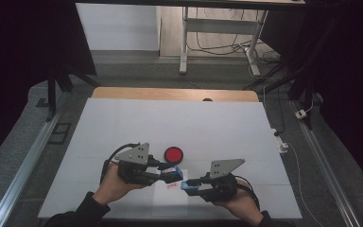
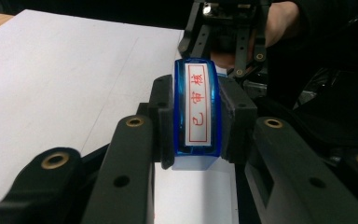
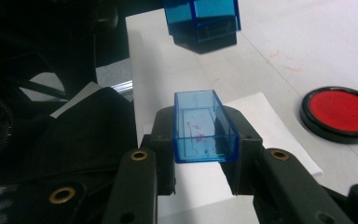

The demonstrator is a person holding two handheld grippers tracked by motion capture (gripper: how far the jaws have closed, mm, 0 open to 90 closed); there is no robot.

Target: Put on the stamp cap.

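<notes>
My left gripper is shut on a blue stamp, whose white label with red characters faces the camera in the left gripper view. My right gripper is shut on a clear blue cap, open side up, with red ink smears inside. In the right gripper view the stamp hangs a little way beyond the cap, apart from it. Both grippers hover near the table's front edge, tips pointing toward each other.
A round red ink pad in a black rim lies just beyond the grippers. A white slip of paper lies under them on the white table top. A metal desk frame stands on the floor behind.
</notes>
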